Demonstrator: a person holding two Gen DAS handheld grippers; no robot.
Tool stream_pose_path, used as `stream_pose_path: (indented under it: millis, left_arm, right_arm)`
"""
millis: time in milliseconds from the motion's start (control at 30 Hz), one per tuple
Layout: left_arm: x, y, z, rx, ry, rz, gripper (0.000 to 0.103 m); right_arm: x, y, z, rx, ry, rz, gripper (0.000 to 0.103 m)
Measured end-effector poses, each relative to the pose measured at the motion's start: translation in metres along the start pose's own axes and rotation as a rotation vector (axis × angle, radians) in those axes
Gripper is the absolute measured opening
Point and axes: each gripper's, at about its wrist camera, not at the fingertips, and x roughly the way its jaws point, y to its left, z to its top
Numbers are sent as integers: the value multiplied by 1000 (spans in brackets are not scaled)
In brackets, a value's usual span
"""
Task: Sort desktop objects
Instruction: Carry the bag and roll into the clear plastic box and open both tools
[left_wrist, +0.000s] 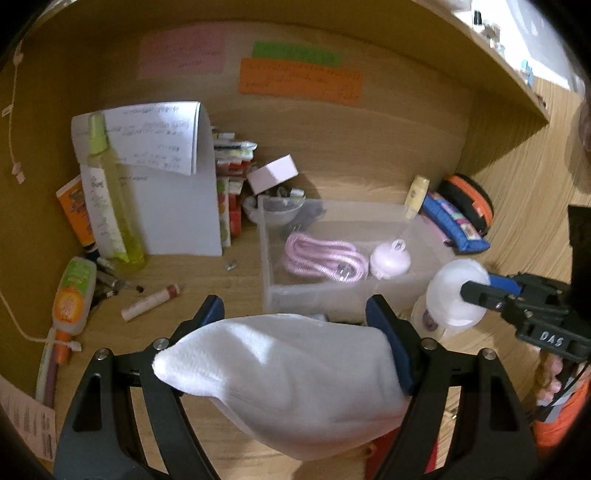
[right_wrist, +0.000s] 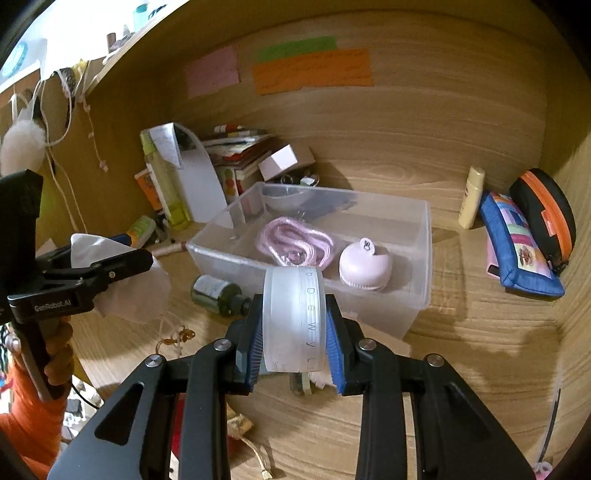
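A: What have you got in each gripper?

B: My left gripper (left_wrist: 295, 332) is clenched on a white tissue (left_wrist: 288, 380); the tissue bulges between the 2 blue pads and hangs back toward the camera. My right gripper (right_wrist: 294, 332) is clamped on a frosted white jar (right_wrist: 294, 317), turned so the lettering on its rim faces the lens; I can read only scattered letters on it.

A: Where is the clear bin (right_wrist: 421, 258) from there?

B: Just ahead of the right gripper, with the jar near its front wall; from the left gripper it sits ahead and slightly to the right. Inside it I see a coiled pink cable (right_wrist: 295, 242) and a pink round case (right_wrist: 365, 267), lying side by side.

A: Anything else near the grippers?

B: A dark green bottle (right_wrist: 218, 295) lies on its side on the surface, ahead-left of the right gripper and just beside the bin's front corner; a blue pouch (right_wrist: 517, 247) and an orange-zip case (right_wrist: 543, 214) lean at the far right, with a small yellow bottle (right_wrist: 471, 197) upright beside them. Ahead-left of the left gripper a lip balm stick (left_wrist: 151, 301) lies flat; further left a tall green spray bottle (left_wrist: 110, 192) leans against white papers (left_wrist: 177, 199).
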Motion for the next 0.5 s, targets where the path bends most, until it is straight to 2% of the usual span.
stream_pose_path:
  millis: [500]
  left_arm:
    - [4, -21, 59, 48, -84, -36, 79]
  right_arm:
    - [-1, -22, 45, 11, -68, -43, 27]
